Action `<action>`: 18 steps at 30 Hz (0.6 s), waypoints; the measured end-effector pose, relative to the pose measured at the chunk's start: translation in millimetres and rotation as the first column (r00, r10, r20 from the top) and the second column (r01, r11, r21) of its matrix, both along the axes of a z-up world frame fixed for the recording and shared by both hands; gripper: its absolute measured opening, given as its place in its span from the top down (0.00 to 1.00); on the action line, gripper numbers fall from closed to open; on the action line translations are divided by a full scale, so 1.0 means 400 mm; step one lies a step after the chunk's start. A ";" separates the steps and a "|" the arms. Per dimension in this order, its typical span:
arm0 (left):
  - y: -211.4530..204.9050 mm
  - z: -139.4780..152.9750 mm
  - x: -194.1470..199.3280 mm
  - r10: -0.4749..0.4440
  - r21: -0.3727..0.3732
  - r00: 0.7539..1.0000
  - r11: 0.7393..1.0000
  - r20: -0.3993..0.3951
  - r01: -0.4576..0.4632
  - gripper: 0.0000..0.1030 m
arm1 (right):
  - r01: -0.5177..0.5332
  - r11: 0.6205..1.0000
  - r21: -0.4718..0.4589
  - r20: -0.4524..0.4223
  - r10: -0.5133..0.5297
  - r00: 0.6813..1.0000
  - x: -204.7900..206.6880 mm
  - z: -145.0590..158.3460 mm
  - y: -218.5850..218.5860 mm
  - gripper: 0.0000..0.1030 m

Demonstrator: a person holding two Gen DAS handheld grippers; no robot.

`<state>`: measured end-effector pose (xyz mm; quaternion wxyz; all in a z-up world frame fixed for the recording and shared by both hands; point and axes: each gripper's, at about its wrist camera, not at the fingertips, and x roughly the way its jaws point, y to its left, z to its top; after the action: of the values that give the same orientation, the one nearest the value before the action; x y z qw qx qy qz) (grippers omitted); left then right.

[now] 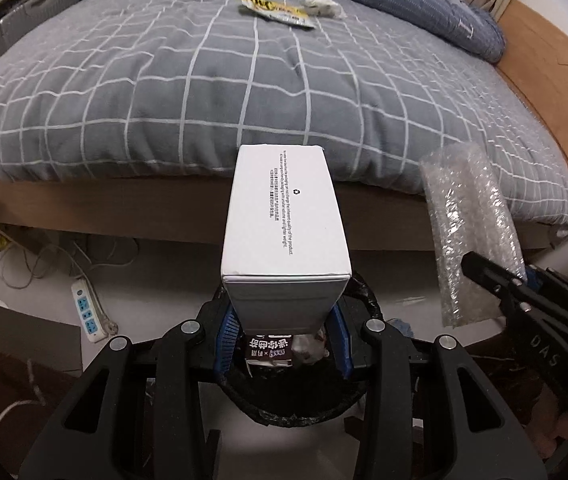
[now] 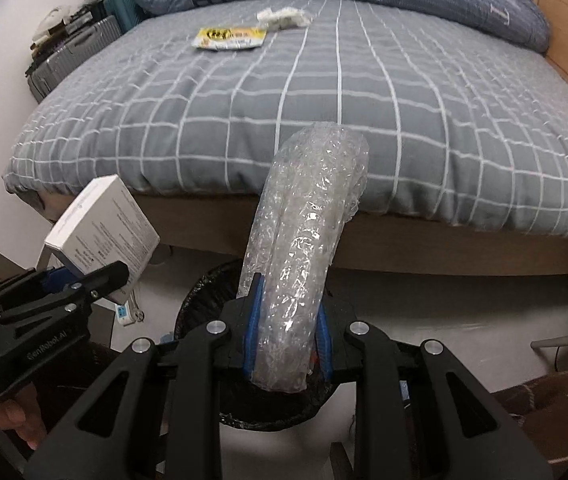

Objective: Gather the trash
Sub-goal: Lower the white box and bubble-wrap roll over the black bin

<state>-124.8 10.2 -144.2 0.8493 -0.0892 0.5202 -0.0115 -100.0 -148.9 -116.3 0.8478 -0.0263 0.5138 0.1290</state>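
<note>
Both claws loaded over the black-lined round trash bin (image 1: 296,412)
Left claw (image 1: 284,336) clamps a white rectangular cardboard box (image 1: 286,216); right claw (image 2: 286,340) pinches a clear bubble-wrap roll (image 2: 304,248)

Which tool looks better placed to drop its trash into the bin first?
Left, probably: the left tool holds the white box directly over the black-lined bin; the right tool has bubble wrap.

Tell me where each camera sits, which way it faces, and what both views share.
Left wrist: on the left hand-held gripper, facing the bed; it clamps a white box over the black-lined bin; the right hand-held gripper shows.
Right wrist: on the right hand-held gripper, facing the bed; it clamps a bubble-wrap roll; the left one shows.
Shared: bed, bin, box, roll, yellow wrapper, crumpled tissue.
</note>
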 end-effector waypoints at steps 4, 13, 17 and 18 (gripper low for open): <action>0.000 -0.033 0.032 -0.012 0.006 1.000 1.000 -0.015 0.012 0.63 | -0.006 1.000 -0.005 -0.055 0.006 0.998 0.027 -0.069 0.014 0.77; 0.062 -0.090 0.041 0.027 0.019 0.998 0.999 -0.058 -0.026 0.63 | -0.039 0.999 -0.017 -0.136 0.036 0.990 0.052 -0.157 0.067 0.77; 0.093 -0.101 0.030 0.055 0.026 0.996 0.998 -0.069 -0.054 0.63 | -0.073 0.997 -0.015 -0.145 0.071 0.987 0.047 -0.168 0.107 0.76; 0.098 -0.103 0.028 0.060 0.027 0.996 0.998 -0.072 -0.058 0.63 | -0.080 0.997 -0.015 -0.144 0.077 0.987 0.044 -0.169 0.114 0.75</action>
<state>-113.6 49.3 -185.2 0.8308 -0.0945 0.5480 0.0234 -82.2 -103.3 -184.1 0.8025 -0.0460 0.5734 0.1584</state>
